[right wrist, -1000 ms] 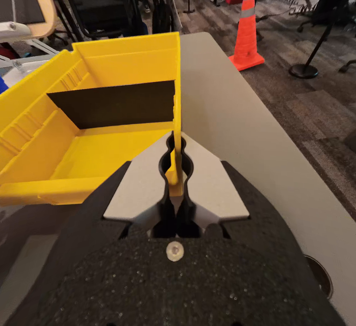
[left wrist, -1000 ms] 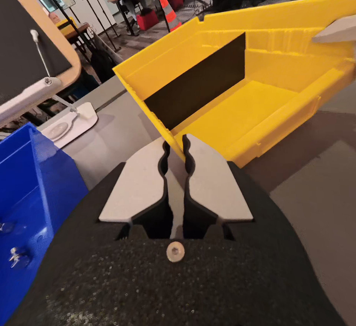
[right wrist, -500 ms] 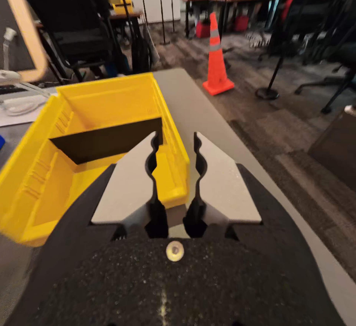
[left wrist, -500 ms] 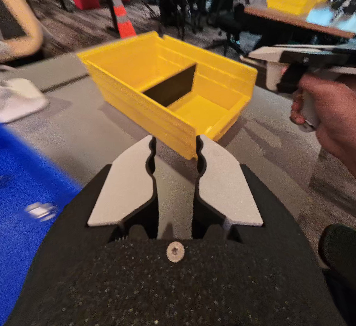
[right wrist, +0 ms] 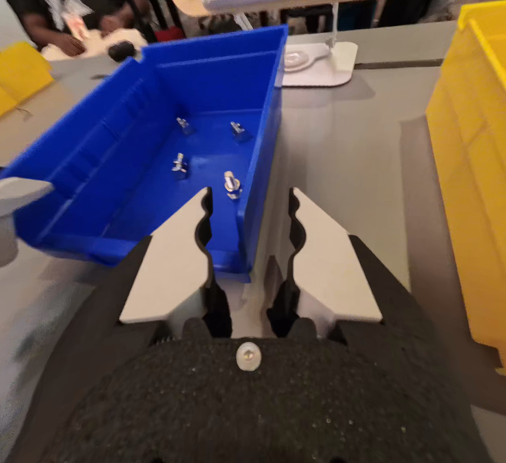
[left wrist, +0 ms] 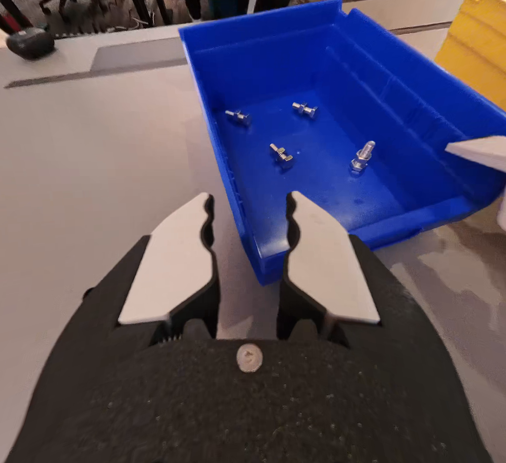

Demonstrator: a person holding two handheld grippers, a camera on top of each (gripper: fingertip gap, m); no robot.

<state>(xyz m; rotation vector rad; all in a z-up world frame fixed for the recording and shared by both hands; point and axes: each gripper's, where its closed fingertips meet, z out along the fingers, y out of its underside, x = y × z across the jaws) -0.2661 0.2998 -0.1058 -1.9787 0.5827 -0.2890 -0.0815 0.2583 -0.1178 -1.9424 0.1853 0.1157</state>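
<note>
A blue bin sits on the grey table and holds several silver bolts with nuts, one of them upright. My left gripper is open, its fingers on either side of the bin's near left wall. My right gripper is open, its fingers on either side of the near right wall of the same bin. The bolts lie just beyond its left finger. A tip of the right gripper shows at the left wrist view's right edge.
A yellow bin stands to the right of the blue one, also in the left wrist view. A white stand base sits behind the blue bin. Another yellow bin is far left. A person sits beyond the table.
Both grippers let go of the yellow bin's walls, opened, and swung left to the blue bin, now straddling its near side walls.
</note>
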